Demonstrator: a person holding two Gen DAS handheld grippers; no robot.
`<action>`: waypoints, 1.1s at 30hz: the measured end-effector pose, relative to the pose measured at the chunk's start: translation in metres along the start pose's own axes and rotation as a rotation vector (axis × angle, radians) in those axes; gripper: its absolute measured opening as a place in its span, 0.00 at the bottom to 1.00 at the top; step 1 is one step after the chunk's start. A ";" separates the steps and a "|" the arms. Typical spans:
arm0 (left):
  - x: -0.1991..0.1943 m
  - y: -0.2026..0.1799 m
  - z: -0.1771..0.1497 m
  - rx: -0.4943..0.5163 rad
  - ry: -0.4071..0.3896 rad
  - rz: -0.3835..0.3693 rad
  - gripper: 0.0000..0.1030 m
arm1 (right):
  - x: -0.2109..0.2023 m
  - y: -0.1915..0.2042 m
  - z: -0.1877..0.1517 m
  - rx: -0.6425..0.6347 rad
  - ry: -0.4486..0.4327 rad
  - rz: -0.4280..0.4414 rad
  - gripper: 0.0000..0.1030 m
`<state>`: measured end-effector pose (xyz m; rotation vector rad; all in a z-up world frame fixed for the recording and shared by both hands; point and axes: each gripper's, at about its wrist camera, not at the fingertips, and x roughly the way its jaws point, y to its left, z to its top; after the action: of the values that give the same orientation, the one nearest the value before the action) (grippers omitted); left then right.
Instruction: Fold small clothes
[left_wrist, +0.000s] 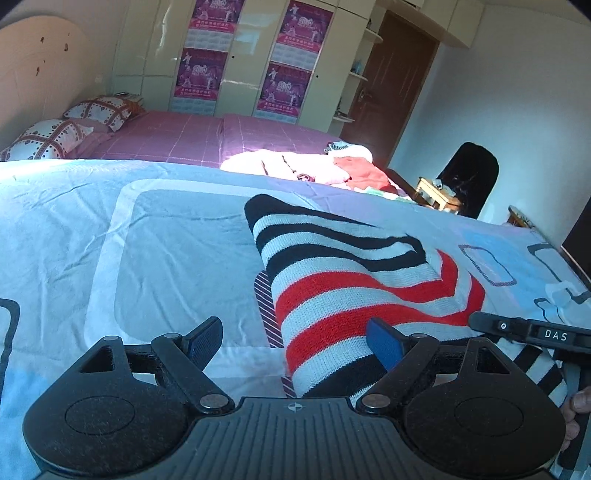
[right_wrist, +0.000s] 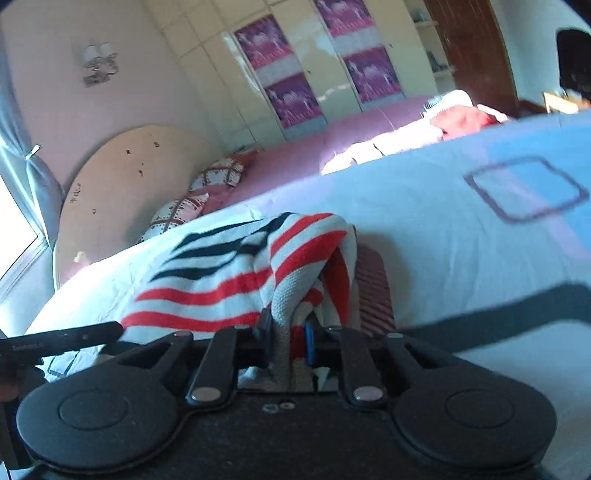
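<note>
On the pale bedsheet (left_wrist: 110, 229), left wrist view: striped knit garment (left_wrist: 351, 280) lies rumpled; left gripper (left_wrist: 295, 336) fingers spread wide, clamping nothing. Right wrist view: right gripper (right_wrist: 288, 339) pinched onto a bunched fold of knit. Soft, light, floppy; best gripped at edges or corners.

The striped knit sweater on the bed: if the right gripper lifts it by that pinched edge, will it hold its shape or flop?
Likely flop: the striped knit sweater already drapes and bunches where the right gripper pinches it. It is probably light, a small soft knit that looks thin. It seems unlikely to slip, since the ribbed weave sits squeezed between the pads. The left gripper stands open.
</note>
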<state>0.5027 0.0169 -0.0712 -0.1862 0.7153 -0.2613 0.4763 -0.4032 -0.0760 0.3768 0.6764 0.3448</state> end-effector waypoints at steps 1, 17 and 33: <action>0.000 -0.001 0.000 0.005 0.003 0.003 0.82 | -0.002 -0.006 -0.002 0.044 -0.004 0.025 0.17; 0.002 0.013 -0.004 -0.065 0.031 -0.047 0.82 | 0.015 -0.006 0.026 -0.054 -0.082 -0.040 0.09; -0.058 0.011 -0.026 -0.055 0.017 -0.114 0.82 | -0.086 -0.030 -0.030 0.379 0.000 0.073 0.59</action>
<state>0.4455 0.0425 -0.0571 -0.2775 0.7296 -0.3526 0.3998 -0.4590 -0.0643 0.7633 0.7299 0.2845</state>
